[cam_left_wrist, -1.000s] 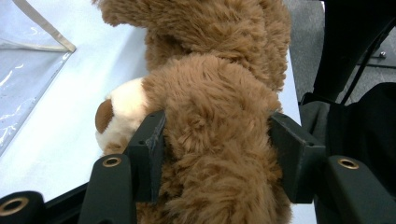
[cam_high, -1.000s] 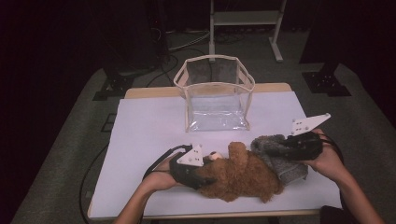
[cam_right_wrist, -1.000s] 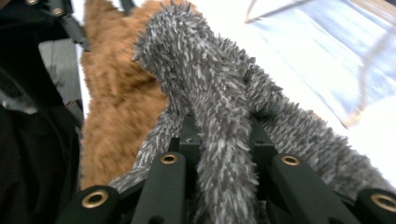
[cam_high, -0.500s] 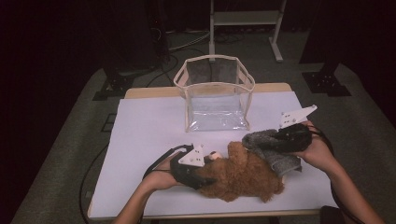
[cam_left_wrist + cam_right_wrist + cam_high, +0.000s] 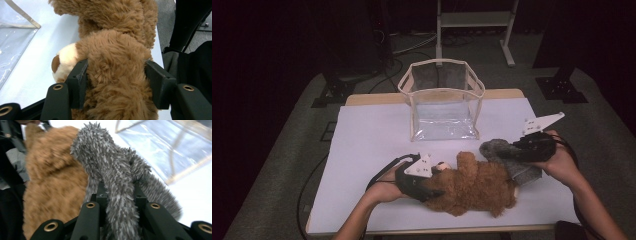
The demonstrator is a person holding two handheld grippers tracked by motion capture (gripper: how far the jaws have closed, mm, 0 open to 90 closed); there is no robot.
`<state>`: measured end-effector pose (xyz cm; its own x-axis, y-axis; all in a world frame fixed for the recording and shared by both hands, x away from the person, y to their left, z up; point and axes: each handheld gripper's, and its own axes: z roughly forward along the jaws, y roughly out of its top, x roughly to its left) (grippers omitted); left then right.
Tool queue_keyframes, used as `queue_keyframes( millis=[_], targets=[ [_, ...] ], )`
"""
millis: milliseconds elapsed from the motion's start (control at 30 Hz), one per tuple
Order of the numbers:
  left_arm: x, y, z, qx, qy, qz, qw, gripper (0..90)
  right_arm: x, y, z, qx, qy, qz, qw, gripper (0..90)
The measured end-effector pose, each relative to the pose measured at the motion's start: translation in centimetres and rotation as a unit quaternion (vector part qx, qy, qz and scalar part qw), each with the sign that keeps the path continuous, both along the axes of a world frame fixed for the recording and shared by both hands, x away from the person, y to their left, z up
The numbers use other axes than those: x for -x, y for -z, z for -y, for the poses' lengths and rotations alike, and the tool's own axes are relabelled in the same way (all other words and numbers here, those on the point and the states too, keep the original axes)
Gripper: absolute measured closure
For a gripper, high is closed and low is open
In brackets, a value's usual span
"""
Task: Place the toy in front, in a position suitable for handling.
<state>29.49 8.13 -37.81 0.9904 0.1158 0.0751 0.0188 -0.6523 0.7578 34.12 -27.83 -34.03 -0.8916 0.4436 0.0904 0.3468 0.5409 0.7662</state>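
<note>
Lifted and shifted left, right tool (image 5: 512, 149) clamps grey plush (image 5: 112, 182); left tool (image 5: 432, 186) grips brown teddy (image 5: 477, 187).

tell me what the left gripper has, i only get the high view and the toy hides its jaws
Observer: In the left gripper view, the left gripper has its jaws on either side of the brown teddy bear, pressed into the fur.
Operator: which part of the bear
Observer: Just behind the head; the cream muzzle sticks out past one jaw.
Operator: and the right one
Observer: The right gripper is shut on a strip of the grey plush toy, which rises between its jaws.
Operator: anything beyond that
Observer: The clear bag stands just past the grey toy.
</note>
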Motion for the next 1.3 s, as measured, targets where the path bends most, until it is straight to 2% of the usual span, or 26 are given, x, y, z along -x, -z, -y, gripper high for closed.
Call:
queue_keyframes(
  millis=[67, 167, 233, 300, 333, 400, 433, 633, 767, 800, 833, 867, 900, 1000, 1133, 1200, 1233, 1267, 1300],
  targets=[
    [0.0, 0.0, -0.1, 0.001, 0.0, -0.001, 1.0, 40.5, 0.1, 0.0, -0.6, 0.0, -0.009, 0.001, 1.0, 73.4],
    [0.0, 0.0, -0.1, 0.001, 0.001, -0.002, 1.0, 40.6, 0.8, 0.1, -2.9, 0.001, -0.044, 0.002, 0.999, 73.4],
    [0.0, 0.0, -0.1, -0.001, 0.0, -0.001, 1.0, 40.7, 0.9, 0.2, -3.3, 0.009, -0.046, 0.004, 0.9989, 73.4],
    [0.0, 0.0, -0.1, -0.001, -0.001, 0.0, 1.0, 40.7, 0.6, 0.2, -2.7, 0.005, -0.037, 0.003, 0.9993, 73.6],
    [-0.1, 0.0, -0.1, 0.0, -0.001, -0.001, 1.0, 40.7, 0.2, 0.3, -1.3, 0.002, -0.019, 0.003, 0.9998, 73.6],
    [-0.2, 0.0, -0.2, 0.005, -0.002, -0.005, 1.0, 40.7, 0.1, 0.4, -0.7, 0.002, -0.011, 0.002, 0.9999, 73.6],
    [-0.3, 0.0, -0.2, 0.008, -0.004, -0.007, 0.9999, 40.7, 0.0, 0.7, 0.7, -0.002, 0.007, -0.005, 1.0, 73.6],
    [-0.5, -0.1, 0.2, 0.001, -0.002, -0.006, 1.0, 40.6, 1.4, 1.0, 2.6, -0.006, 0.02, -0.008, 0.9997, 73.6],
    [-0.6, -0.2, 0.3, -0.003, -0.002, -0.003, 1.0, 40.3, 2.3, 0.4, 1.6, -0.003, 0.001, 0.003, 1.0, 73.5],
    [-0.7, -0.2, 0.4, -0.002, -0.003, -0.004, 1.0, 40.3, 2.6, 0.2, 1.0, -0.002, -0.008, 0.005, 1.0, 73.5],
    [-0.7, -0.2, 0.3, 0.001, -0.006, -0.006, 1.0, 40.2, 2.9, 0.1, -0.4, -0.002, -0.03, 0.007, 0.9995, 73.4],
    [-0.7, -0.2, 0.3, 0.001, -0.006, -0.006, 1.0, 40.2, 2.9, 0.1, -0.4, -0.002, -0.03, 0.007, 0.9995, 73.4],
    [-0.7, -0.2, 0.3, 0.001, -0.006, -0.007, 1.0, 40.2, 3.4, 0.2, -2.1, 0.003, -0.055, 0.008, 0.9985, 73.3],
    [-0.7, -0.1, 0.2, 0.001, -0.004, -0.007, 1.0, 40.2, 3.6, 0.5, -3.2, 0.01, -0.07, 0.008, 0.9974, 73.3],
    [-0.7, -0.2, 0.2, 0.001, -0.005, -0.006, 1.0, 40.2, 3.3, 0.6, -2.4, 0.001, -0.061, 0.003, 0.9981, 73.2],
    [-0.7, -0.1, 0.2, 0.003, -0.006, -0.008, 0.9999, 40.2, 2.7, 0.6, -0.4, -0.003, -0.033, 0.002, 0.9995, 73.0],
    [-0.7, -0.1, 0.2, 0.004, -0.006, -0.009, 0.9999, 40.2, 2.7, 0.6, -0.4, -0.003, -0.033, 0.002, 0.9995, 73.0],
    [-0.7, -0.1, 0.2, 0.003, -0.007, -0.008, 0.9999, 40.1, 2.1, 0.7, 1.0, -0.006, -0.009, -0.003, 0.9999, 72.9],
    [-0.7, -0.1, 0.2, 0.003, -0.007, -0.008, 0.9999, 40.1, 2.1, 0.7, 1.0, -0.006, -0.009, -0.003, 0.9999, 72.9]
  ],
)
